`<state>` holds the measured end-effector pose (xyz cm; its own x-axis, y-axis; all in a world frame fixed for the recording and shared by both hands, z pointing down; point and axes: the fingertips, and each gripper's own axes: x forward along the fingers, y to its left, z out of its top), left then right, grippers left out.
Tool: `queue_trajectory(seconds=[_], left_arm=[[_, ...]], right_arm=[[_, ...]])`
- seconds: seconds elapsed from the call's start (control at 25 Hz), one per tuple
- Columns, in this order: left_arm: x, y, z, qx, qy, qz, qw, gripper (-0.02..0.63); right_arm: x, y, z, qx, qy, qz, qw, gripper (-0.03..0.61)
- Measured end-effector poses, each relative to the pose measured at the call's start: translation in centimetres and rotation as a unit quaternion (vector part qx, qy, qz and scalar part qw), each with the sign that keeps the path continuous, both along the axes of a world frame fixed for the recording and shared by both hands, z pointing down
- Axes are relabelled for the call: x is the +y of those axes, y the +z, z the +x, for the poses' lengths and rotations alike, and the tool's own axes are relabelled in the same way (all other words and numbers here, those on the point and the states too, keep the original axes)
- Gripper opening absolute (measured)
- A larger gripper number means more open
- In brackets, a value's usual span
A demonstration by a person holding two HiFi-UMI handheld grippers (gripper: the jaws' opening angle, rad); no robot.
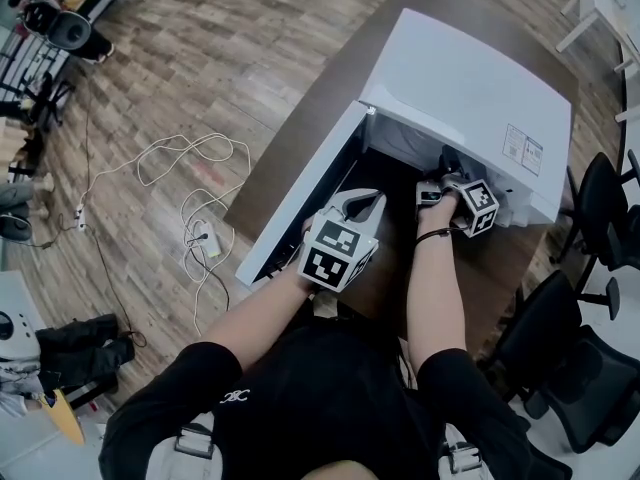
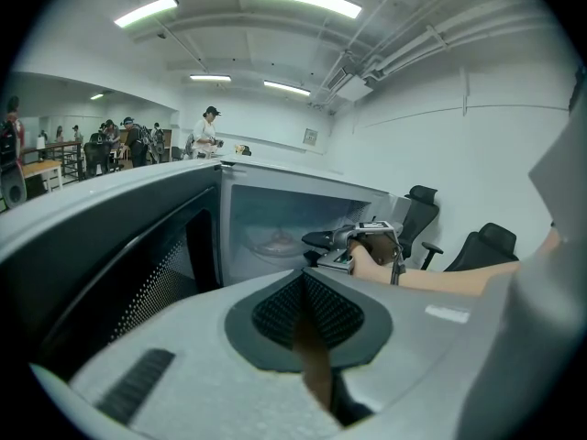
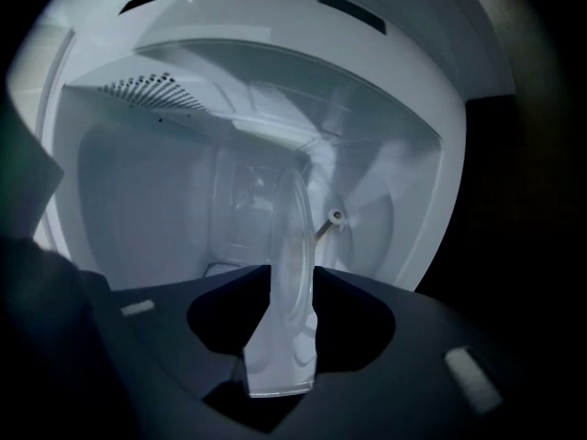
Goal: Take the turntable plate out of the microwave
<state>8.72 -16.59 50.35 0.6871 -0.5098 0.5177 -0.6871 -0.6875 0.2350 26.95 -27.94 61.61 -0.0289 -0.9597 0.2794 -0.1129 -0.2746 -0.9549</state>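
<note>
A white microwave [image 1: 470,88] stands on a brown table [image 1: 505,263] with its door [image 1: 295,208] swung open to the left. The clear glass turntable plate [image 3: 295,232] is inside the cavity; in the left gripper view the plate [image 2: 273,242] shows faintly there. My right gripper [image 3: 292,278] reaches into the opening, and the plate's rim fills the gap between its jaws, touching both pads. In the head view the right gripper [image 1: 447,163] is partly hidden under the microwave's top. My left gripper [image 1: 372,200] hovers outside beside the door, its jaws together and empty.
Black office chairs [image 1: 590,208] stand right of the table. White cables and a power strip [image 1: 200,238] lie on the wooden floor at the left. Several people [image 2: 206,134] stand far off in the room.
</note>
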Motion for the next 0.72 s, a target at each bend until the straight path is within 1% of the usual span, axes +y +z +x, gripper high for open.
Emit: queue_trajectory(seconds=[0.12, 0.16, 0.32, 0.48, 0.56, 0.72], left_arm=[[0.1, 0.3, 0.0, -0.003, 0.001, -0.001, 1.0000, 0.011], [0.1, 0.3, 0.0, -0.004, 0.002, -0.001, 1.0000, 0.011], [0.0, 0.7, -0.2, -0.008, 0.000, -0.002, 1.0000, 0.011], [-0.1, 0.8, -0.3, -0.012, -0.001, -0.004, 0.9999, 0.011], [-0.1, 0.8, -0.3, -0.012, -0.001, -0.004, 0.9999, 0.011], [0.0, 0.9, -0.4, -0.014, -0.003, -0.004, 0.9999, 0.011]], right_arm=[[-0.3, -0.2, -0.2, 0.043, -0.012, -0.013, 0.999, 0.156], [-0.4, -0.3, -0.3, 0.047, -0.015, -0.011, 0.999, 0.156], [-0.9, -0.4, -0.3, 0.001, -0.010, 0.021, 1.000, 0.151], [-1.3, -0.4, -0.4, -0.006, -0.007, 0.023, 1.000, 0.139], [-1.3, -0.3, -0.3, -0.008, 0.000, 0.020, 1.000, 0.120], [-1.4, -0.2, -0.1, 0.000, 0.004, 0.011, 1.000, 0.097]])
